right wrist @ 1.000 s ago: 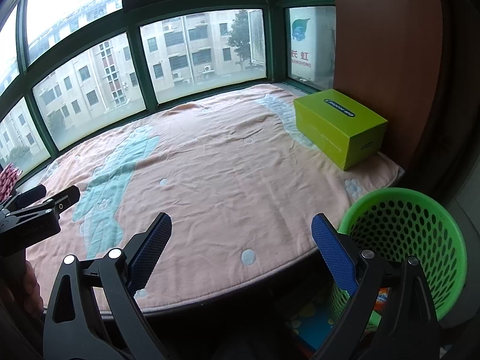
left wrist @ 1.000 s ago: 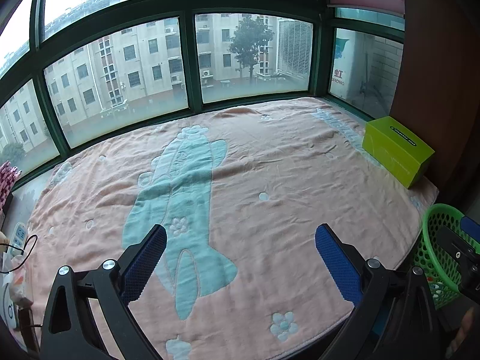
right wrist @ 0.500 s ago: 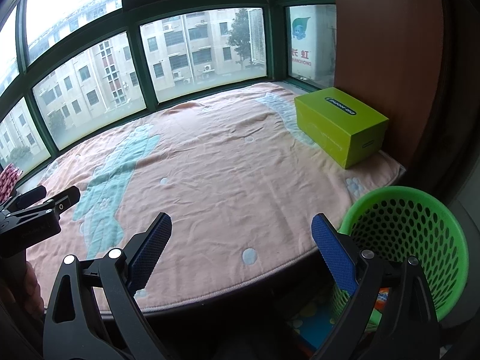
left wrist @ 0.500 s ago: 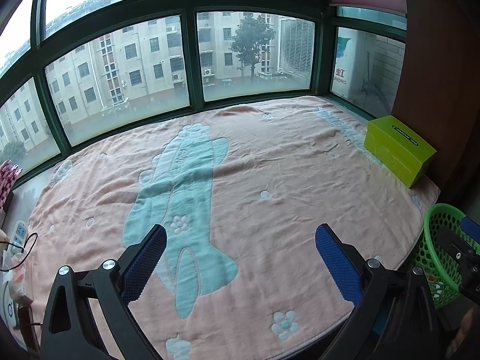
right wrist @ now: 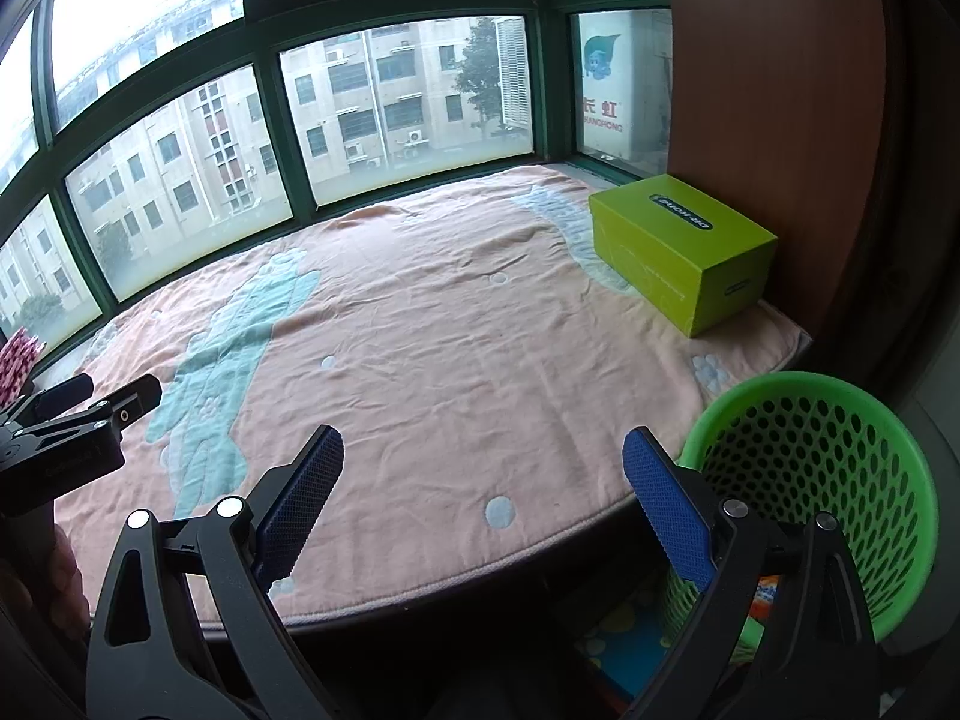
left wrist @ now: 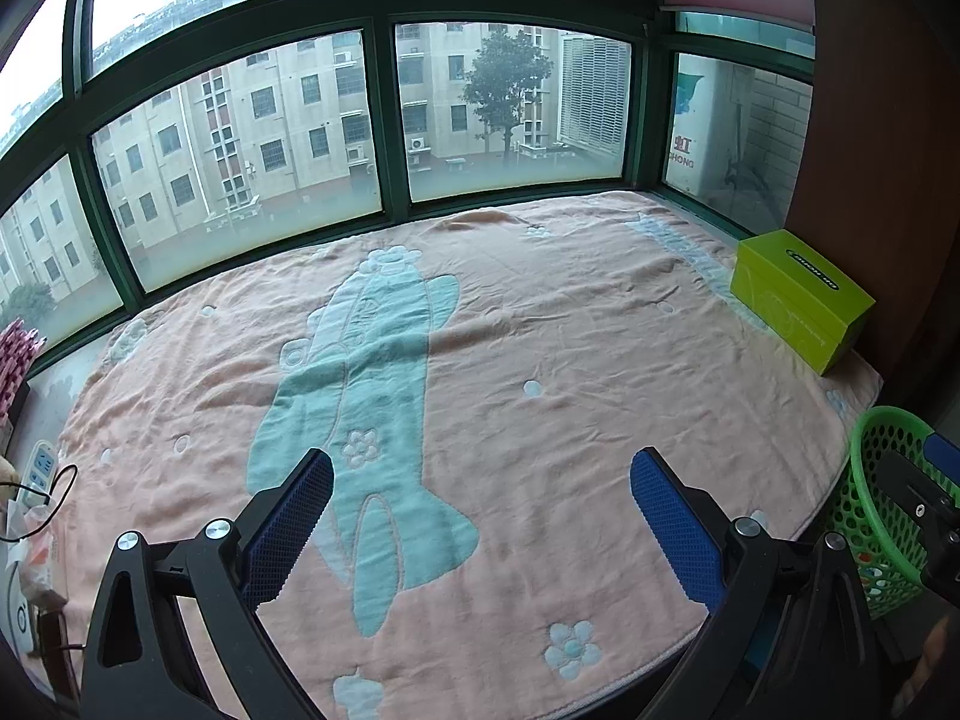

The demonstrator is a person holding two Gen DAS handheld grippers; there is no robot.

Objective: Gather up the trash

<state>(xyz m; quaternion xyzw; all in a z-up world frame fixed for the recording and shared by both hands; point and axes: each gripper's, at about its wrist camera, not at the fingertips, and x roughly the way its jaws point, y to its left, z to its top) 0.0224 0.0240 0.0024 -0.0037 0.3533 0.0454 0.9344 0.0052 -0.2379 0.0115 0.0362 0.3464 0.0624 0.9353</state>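
Observation:
A green mesh basket [right wrist: 828, 480] stands on the floor at the right end of the window seat; it also shows in the left wrist view [left wrist: 876, 516]. Some colourful wrappers lie in its bottom. My left gripper [left wrist: 480, 498] is open and empty, above the front of the pink blanket [left wrist: 540, 360]. My right gripper [right wrist: 483, 480] is open and empty, over the blanket's front edge, its right finger beside the basket rim. No loose trash shows on the blanket [right wrist: 450, 348]. The left gripper also shows at the left of the right wrist view [right wrist: 114, 390].
A lime green box [left wrist: 798, 300] sits on the blanket's right end against a brown wall panel; it also shows in the right wrist view [right wrist: 684, 252]. Windows run along the back. A power strip and cable [left wrist: 42, 474] lie at the far left.
Both views have barely shifted. Both grippers stay open and empty.

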